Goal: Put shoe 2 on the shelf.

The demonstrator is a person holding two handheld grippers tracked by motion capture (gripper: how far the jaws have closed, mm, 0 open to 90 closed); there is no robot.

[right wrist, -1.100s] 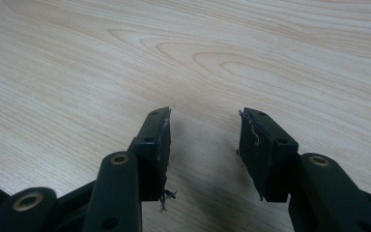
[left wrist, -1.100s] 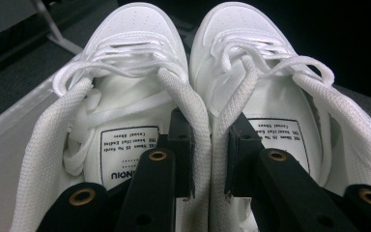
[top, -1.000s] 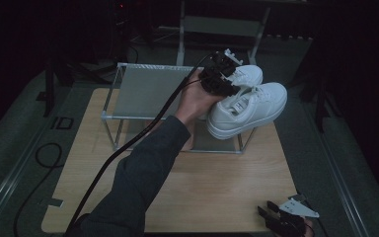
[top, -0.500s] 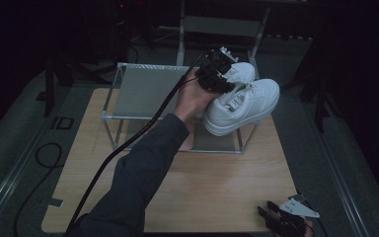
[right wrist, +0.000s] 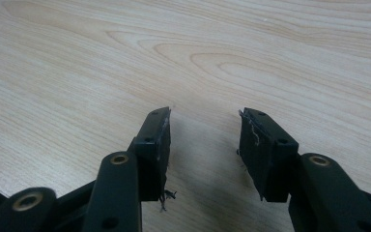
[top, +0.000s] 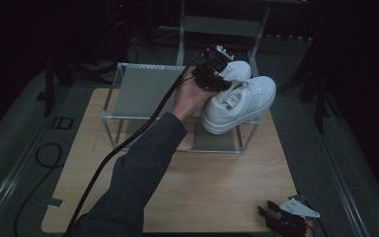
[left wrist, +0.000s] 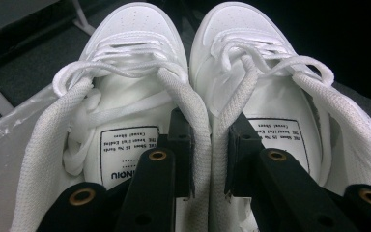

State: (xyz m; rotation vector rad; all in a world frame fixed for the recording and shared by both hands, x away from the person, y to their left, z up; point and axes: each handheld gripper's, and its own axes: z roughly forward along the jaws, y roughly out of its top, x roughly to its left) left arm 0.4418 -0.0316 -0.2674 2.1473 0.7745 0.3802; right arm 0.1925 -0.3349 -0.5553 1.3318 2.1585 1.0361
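The wooden table (top: 212, 182) is the biggest thing here. On it stands a metal rack (top: 143, 89) with a flat grey shelf on top.

Two white shoes (top: 239, 96) sit side by side at the right end of the rack's top shelf. Their toes point away from the person and to the right. The near shoe hangs a little past the shelf's right edge. In the left gripper view, the shoes (left wrist: 193, 96) are touching each other, with laces loose and labels showing inside.

A dark sleeve (top: 138, 168) reaches up from the bottom of the high view to the shoes. The hand holds the left gripper (top: 212, 74) at the heel end of the shoes. Its fingers (left wrist: 181, 140) are partly closed and pinch the two inner edges of the shoes together. One finger is inside the left shoe, and the other is inside the right shoe.

The right gripper (top: 284, 219) is low at the near right corner of the table, well apart from the shoes. Its fingers (right wrist: 157, 145) are wide open and hold nothing, just above the bare wood.
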